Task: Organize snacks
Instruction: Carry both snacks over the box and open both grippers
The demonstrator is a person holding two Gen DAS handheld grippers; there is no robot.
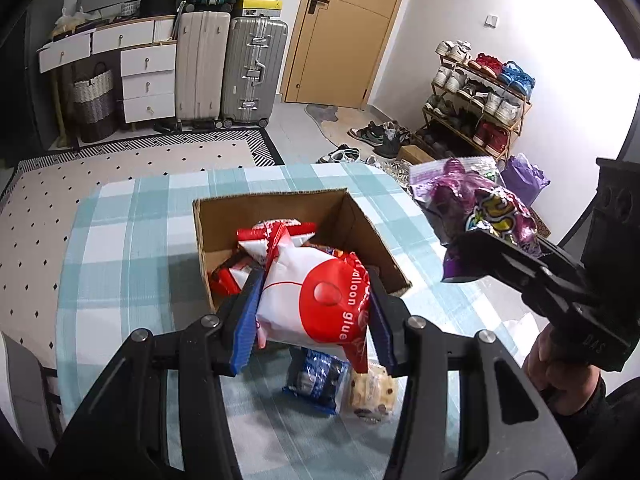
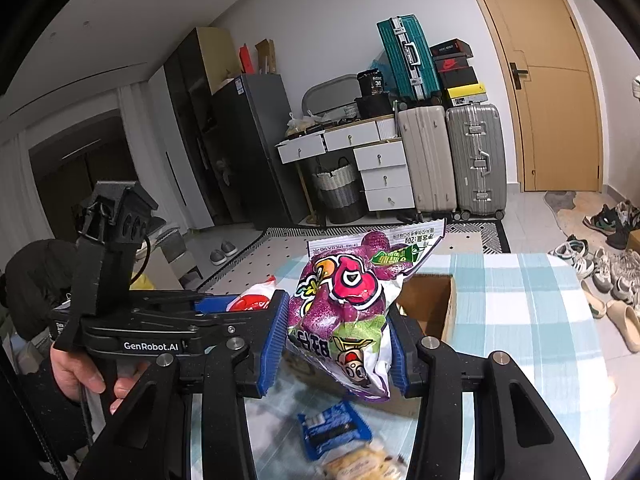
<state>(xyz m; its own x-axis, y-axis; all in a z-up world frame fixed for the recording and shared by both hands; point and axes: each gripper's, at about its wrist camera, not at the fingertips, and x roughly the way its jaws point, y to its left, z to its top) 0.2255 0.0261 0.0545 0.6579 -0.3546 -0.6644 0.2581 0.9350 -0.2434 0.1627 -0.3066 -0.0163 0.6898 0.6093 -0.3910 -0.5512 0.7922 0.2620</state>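
Observation:
My left gripper (image 1: 314, 304) is shut on a red and white snack bag (image 1: 316, 300) and holds it over the near edge of an open cardboard box (image 1: 360, 220) that has other red and white packets inside. My right gripper (image 2: 338, 344) is shut on a purple snack bag (image 2: 344, 304) and holds it in the air to the right of the box; the bag shows in the left wrist view (image 1: 476, 208). A blue packet (image 1: 316, 380) and a pale biscuit packet (image 1: 372, 394) lie on the checked tablecloth (image 1: 132, 240) in front of the box.
The table sits in a room with suitcases (image 1: 228, 68), a white drawer unit (image 1: 148, 84), a wooden door (image 1: 344, 28) and a shoe rack (image 1: 476, 96). Shoes lie on the floor beyond the table's far right edge.

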